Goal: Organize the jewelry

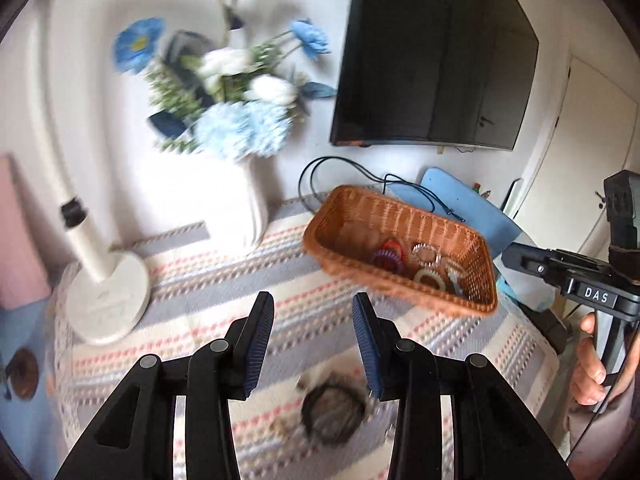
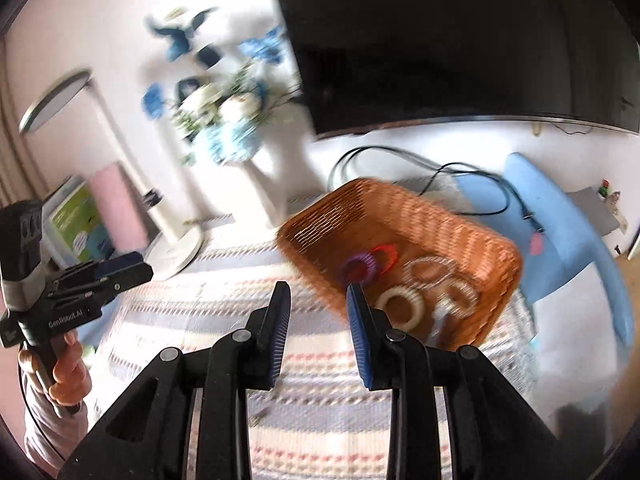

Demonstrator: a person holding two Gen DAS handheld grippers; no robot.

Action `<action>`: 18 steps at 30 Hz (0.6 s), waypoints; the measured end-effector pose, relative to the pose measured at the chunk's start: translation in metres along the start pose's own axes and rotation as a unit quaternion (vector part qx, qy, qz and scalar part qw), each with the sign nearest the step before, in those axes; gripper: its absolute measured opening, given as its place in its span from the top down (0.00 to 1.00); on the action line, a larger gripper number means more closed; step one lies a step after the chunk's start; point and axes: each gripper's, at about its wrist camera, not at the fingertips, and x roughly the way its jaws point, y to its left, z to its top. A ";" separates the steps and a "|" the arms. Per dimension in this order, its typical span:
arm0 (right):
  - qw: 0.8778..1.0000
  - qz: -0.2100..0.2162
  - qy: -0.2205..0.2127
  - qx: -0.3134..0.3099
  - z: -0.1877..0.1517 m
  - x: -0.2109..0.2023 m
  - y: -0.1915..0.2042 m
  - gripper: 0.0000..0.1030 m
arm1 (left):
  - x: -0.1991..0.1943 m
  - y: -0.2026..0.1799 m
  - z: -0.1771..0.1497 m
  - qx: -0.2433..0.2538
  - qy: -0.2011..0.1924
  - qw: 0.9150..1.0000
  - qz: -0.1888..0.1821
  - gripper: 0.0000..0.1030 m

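An orange wicker basket [image 1: 344,236] stands on the striped cloth and holds several rings and coil bands: red [image 1: 394,249], purple [image 1: 387,258], clear and cream ones [image 1: 430,278]. The basket also shows in the right wrist view [image 2: 432,216]. A dark round bracelet [image 1: 332,412] lies blurred on the cloth under my left gripper [image 1: 314,312], which is open and empty above it. My right gripper [image 2: 316,300] is open and empty, just in front of the basket's near left corner. Each gripper shows in the other's view, the right [image 1: 576,280] and the left [image 2: 80,292].
A white vase of blue and white flowers [image 1: 232,200] and a white lamp base [image 1: 108,300] stand at the back left. A black screen [image 1: 432,60] hangs behind the basket, with cables [image 1: 340,168] and a blue chair [image 2: 560,216] nearby. The striped cloth [image 1: 208,280] covers the table.
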 end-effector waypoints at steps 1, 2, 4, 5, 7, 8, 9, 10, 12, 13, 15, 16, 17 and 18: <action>1.000 0.003 0.007 -0.005 -0.006 0.003 0.008 0.69 | -0.001 0.004 -0.005 -0.002 0.001 1.000 -0.001 0.59; 1.000 0.004 0.012 -0.010 -0.011 0.004 0.013 0.69 | -0.004 0.009 -0.012 -0.005 0.004 1.000 0.000 0.59; 0.999 0.008 0.027 -0.016 -0.024 0.011 0.024 0.69 | -0.003 0.016 -0.023 -0.010 0.014 1.000 -0.005 0.59; 0.999 0.012 0.035 -0.017 -0.031 0.014 0.028 0.69 | -0.001 0.020 -0.029 -0.014 0.021 1.000 -0.011 0.59; 0.998 0.023 0.052 -0.015 -0.049 0.021 0.032 0.69 | 0.007 0.027 -0.042 -0.023 0.038 0.999 -0.024 0.59; 0.998 0.030 0.059 -0.015 -0.058 0.025 0.034 0.69 | 0.013 0.030 -0.049 -0.027 0.047 0.998 -0.027 0.59; 0.997 0.036 0.064 -0.017 -0.068 0.028 0.036 0.69 | 0.021 0.033 -0.056 -0.034 0.053 0.998 -0.030 0.59; 0.996 0.043 0.071 -0.020 -0.080 0.031 0.037 0.69 | 0.029 0.035 -0.062 -0.043 0.055 0.997 -0.037 0.59; 0.994 0.057 0.090 -0.029 -0.100 0.038 0.042 0.69 | 0.050 0.044 -0.075 -0.070 0.068 0.993 -0.060 0.59; 0.992 0.059 0.105 -0.037 -0.110 0.043 0.047 0.69 | 0.059 0.047 -0.080 -0.080 0.074 0.992 -0.064 0.59; 0.990 0.054 0.118 -0.053 -0.121 0.049 0.055 0.69 | 0.081 0.054 -0.089 -0.100 0.091 0.988 -0.074 0.59; 0.989 0.050 0.126 -0.063 -0.127 0.054 0.061 0.69 | 0.089 0.056 -0.093 -0.106 0.103 0.986 -0.074 0.59; 0.988 0.050 0.130 -0.066 -0.130 0.057 0.064 0.69 | 0.092 0.056 -0.094 -0.108 0.112 0.985 -0.073 0.59; 0.987 0.051 0.136 -0.068 -0.134 0.063 0.067 0.69 | 0.090 0.057 -0.094 -0.111 0.108 0.985 -0.077 0.59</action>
